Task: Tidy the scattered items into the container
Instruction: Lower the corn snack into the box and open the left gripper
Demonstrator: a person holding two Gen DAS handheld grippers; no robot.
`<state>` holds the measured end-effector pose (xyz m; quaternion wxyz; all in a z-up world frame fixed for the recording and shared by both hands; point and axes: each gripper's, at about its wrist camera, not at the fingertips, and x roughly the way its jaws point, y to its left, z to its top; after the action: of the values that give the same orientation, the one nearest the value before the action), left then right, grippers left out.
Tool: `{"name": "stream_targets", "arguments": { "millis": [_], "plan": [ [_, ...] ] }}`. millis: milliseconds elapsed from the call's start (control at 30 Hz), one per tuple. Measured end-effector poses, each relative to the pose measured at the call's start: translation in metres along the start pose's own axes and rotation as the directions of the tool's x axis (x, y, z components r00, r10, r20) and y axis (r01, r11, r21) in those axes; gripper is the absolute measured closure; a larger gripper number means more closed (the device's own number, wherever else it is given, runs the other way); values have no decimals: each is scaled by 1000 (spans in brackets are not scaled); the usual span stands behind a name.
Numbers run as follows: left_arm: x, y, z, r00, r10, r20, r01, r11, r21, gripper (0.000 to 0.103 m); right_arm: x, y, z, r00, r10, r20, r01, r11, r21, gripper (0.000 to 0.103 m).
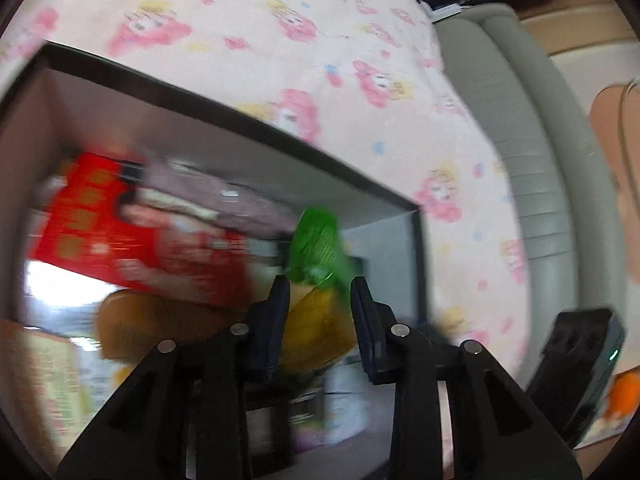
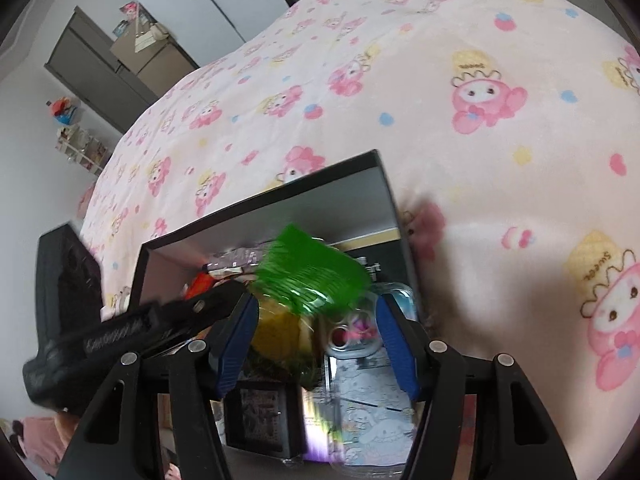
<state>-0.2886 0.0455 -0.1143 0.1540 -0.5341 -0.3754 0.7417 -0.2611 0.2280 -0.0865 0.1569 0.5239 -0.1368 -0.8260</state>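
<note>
One green and yellow packet [image 1: 316, 280] sits between my left gripper [image 1: 320, 300] fingers, up over the open box [image 1: 248, 120]. The packet is blurry, so I cannot tell for sure if the pads press on it or if it is dropping free. My left jaws are part way in, not wide and not pressed together.

I think I am at the putting-in step: the packet is right above the stuff already in the box, like the red pack [image 1: 120, 224] and the black cube [image 2: 262, 420].

My right gripper [image 2: 316, 344] hangs just beside, over the same box, spread wide with nothing pinched. The left tool crosses in front of it.

The box sits on the pink blanket [image 2: 460, 140] on the bed.

Next, I think I need to make sure the packet lands inside, then lift my left tool away and look for more loose things.
</note>
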Motion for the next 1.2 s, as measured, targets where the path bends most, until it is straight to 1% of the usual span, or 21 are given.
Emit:
{"name": "stream_targets", "arguments": {
  "millis": [67, 133, 200, 267, 333, 400, 433, 500, 567, 633, 700, 733, 800, 833, 867, 900, 933, 967, 1033, 1100, 1200],
  "plan": [
    [3, -6, 0, 999, -40, -27, 40, 999, 0, 73, 0, 1, -1, 1000, -26, 4, 26, 1000, -15, 45],
    [-7, -9, -2, 1000, -10, 23, 9, 1000, 20, 73, 3, 2, -4, 998, -59, -8, 59, 998, -35, 45],
    [-22, 1, -6, 998, -2, 67, 3, 1000, -13, 73, 5, 3, -5, 997, -69, -18, 68, 996, -49, 45],
    [-32, 12, -9, 997, 22, 77, -19, 999, -40, 73, 6, 7, -6, 998, -65, -27, 63, 996, -64, 45],
    [-37, 18, -15, 995, 89, 52, -87, 996, -30, 73, 6, 10, -5, 997, -69, -21, 68, 995, -77, 45],
    [-29, 16, -19, 991, 134, 1, -134, 991, 3, 73, -5, 11, -5, 988, -144, 58, 147, 987, -67, 45],
    [-27, 16, -22, 990, 142, -22, -141, 990, 21, 73, -15, 11, -3, 976, -186, 116, 195, 978, -70, 45],
    [-14, 10, -28, 987, 150, -64, -146, 987, 63, 73, -27, 8, -1, 968, -189, 162, 201, 978, -63, 45],
    [-1, 4, -29, 984, 162, -79, -156, 984, 85, 73, -31, 2, 0, 975, -154, 158, 161, 986, -35, 45],
    [6, 0, -23, 985, 159, -67, -153, 985, 81, 73, -24, 0, -1, 985, -127, 113, 132, 991, -36, 45],
    [12, -2, -13, 987, 148, -54, -145, 988, 48, 73, -19, 1, -3, 988, -112, 102, 117, 992, -39, 51],
    [16, -4, -9, 988, 148, -54, -146, 988, 41, 73, -21, 2, -2, 985, -117, 127, 123, 992, -36, 54],
    [18, -10, -5, 988, 154, -34, -152, 987, 61, 73, -29, 4, -1, 972, -153, 181, 163, 986, -45, 54],
    [17, -12, -3, 991, 134, -24, -132, 989, 66, 73, -33, 5, 0, 963, -174, 207, 188, 981, -50, 54],
    [15, -13, -1, 996, 90, -25, -88, 994, 62, 73, -35, 5, 1, 955, -197, 221, 212, 976, -46, 54],
    [10, -11, 1, 999, 20, -33, -19, 999, 40, 73, -34, 4, 0, 953, -211, 219, 225, 973, -41, 54],
    [5, -9, 2, 1000, -22, -22, 22, 1000, 21, 73, -29, 1, 0, 958, -214, 193, 224, 974, -36, 54],
    [0, -6, 3, 1000, -31, 5, 31, 1000, 8, 73, -25, -1, 0, 965, -202, 168, 210, 977, -30, 54],
    [-7, 1, 8, 998, 26, 57, -25, 1000, -14, 73, -17, -5, 1, 980, -159, 118, 161, 987, -14, 54],
    [5, 8, 16, 997, 72, 5, -72, 997, -37, 73, -15, -3, 2, 983, -145, 113, 148, 989, -18, 55],
    [18, 6, 23, 998, 63, -29, -64, 997, -37, 73, -17, 1, 1, 971, -192, 144, 200, 979, -41, 56]
  ]
}}
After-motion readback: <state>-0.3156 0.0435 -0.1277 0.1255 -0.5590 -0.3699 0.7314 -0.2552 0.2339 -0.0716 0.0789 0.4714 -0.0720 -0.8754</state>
